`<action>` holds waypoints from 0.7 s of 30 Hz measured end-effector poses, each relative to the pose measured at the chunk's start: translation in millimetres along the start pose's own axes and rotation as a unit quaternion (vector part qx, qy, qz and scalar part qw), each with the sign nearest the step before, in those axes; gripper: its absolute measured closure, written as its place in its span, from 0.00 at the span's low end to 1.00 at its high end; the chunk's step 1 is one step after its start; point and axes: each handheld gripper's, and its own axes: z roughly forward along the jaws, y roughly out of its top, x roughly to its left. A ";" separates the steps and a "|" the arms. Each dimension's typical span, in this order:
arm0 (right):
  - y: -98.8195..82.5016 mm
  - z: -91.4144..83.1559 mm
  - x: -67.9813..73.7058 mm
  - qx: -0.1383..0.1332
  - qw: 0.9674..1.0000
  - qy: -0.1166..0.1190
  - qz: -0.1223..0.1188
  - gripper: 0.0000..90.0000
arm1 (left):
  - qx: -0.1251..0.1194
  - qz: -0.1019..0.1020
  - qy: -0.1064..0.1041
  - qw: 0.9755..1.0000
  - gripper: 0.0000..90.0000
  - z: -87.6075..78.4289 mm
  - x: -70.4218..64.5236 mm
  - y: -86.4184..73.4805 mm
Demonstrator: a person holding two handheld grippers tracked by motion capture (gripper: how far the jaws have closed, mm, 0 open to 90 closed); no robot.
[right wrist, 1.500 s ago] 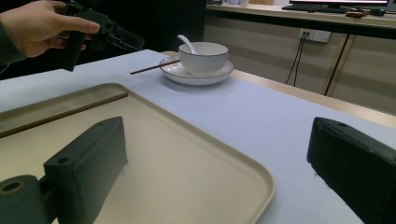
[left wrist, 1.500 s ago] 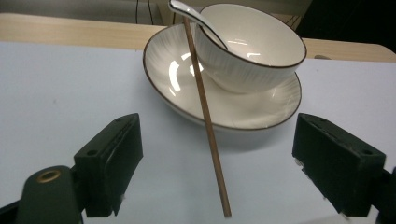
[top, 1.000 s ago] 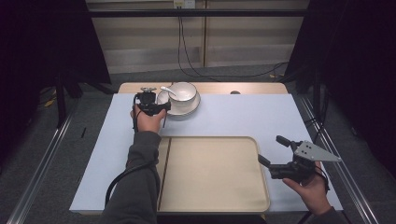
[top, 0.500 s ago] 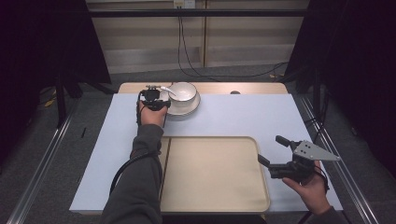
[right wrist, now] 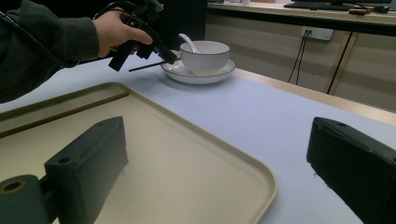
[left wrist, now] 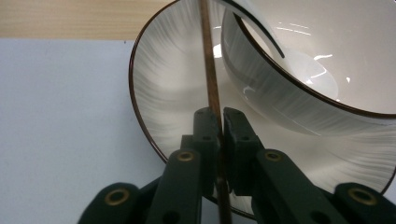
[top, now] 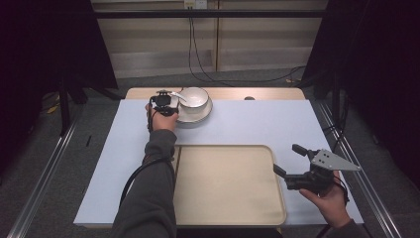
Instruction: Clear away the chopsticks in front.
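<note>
My left gripper point(top: 166, 99) is shut on a thin brown chopstick point(left wrist: 210, 70) at the left edge of a white plate point(top: 205, 113). In the left gripper view the stick runs straight up from between the jaws across the dark-rimmed plate point(left wrist: 159, 93). A white bowl point(top: 194, 97) stands on the plate, and a white spoon point(right wrist: 188, 42) rests in it. In the right gripper view the chopstick point(right wrist: 144, 66) pokes out behind the left gripper point(right wrist: 166, 55). My right gripper point(top: 287, 158) is open and holds nothing, at the right edge of the beige tray point(top: 228, 183).
A second brown chopstick point(top: 178, 153) lies along the left side of the tray point(right wrist: 187, 177). A pale blue mat point(top: 257, 124) covers the wooden table. A small dark spot point(top: 249, 98) sits at the far edge. Metal rails run along both sides of the table.
My left gripper has moved a little toward the far edge with the chopstick, along the plate's left side. The right gripper has stayed put.
</note>
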 end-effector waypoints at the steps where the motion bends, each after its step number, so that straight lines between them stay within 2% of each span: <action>1: 0.0 0.1 -0.2 -0.001 1.000 0.000 -0.002 0.05 | 0.004 -0.013 -0.003 1.000 0.95 -1.8 -0.9 0.5; 2: 0.0 0.0 0.0 -0.001 1.000 -0.001 -0.002 0.05 | 0.008 -0.018 0.008 1.000 0.95 -4.6 -1.9 1.2; 3: 0.0 0.1 -0.1 0.000 1.000 0.000 -0.002 0.05 | 0.012 -0.011 0.019 1.000 0.95 -7.8 -2.8 1.7; 5: -0.1 0.1 -0.2 0.000 1.000 0.000 -0.002 0.05 | 0.012 -0.005 0.024 1.000 0.95 -11.5 -4.3 1.7; 9: -0.1 -0.7 -0.8 0.001 1.000 -0.001 -0.003 0.05 | 0.011 -0.030 0.018 0.999 0.95 -29.8 -4.2 -4.6; 11: 0.1 -0.5 0.1 0.000 1.000 -0.005 0.000 0.05 | 0.004 -0.051 0.011 0.999 0.95 -36.8 -4.0 -10.0; 12: 0.1 -0.8 0.1 0.001 1.000 -0.004 -0.001 0.05 | 0.002 -0.054 0.004 0.999 0.95 -40.7 -3.3 -12.9; 14: -0.1 -1.0 0.3 0.002 1.000 0.000 -0.004 0.05 | 0.000 -0.058 0.005 0.998 0.95 -45.3 -3.3 -17.0; 16: -0.2 -0.9 0.2 0.001 1.000 -0.001 -0.006 0.05 | -0.003 -0.053 0.005 0.999 0.95 -54.0 -3.7 -23.2; 20: -0.1 -0.3 0.7 0.004 1.000 0.000 -0.005 0.05 | -0.018 -0.064 0.004 0.998 0.95 -75.4 -3.2 -36.0; 21: -0.1 -0.3 0.7 0.004 1.000 0.000 -0.005 0.05 | -0.018 -0.064 0.004 0.998 0.95 -75.4 -3.2 -36.0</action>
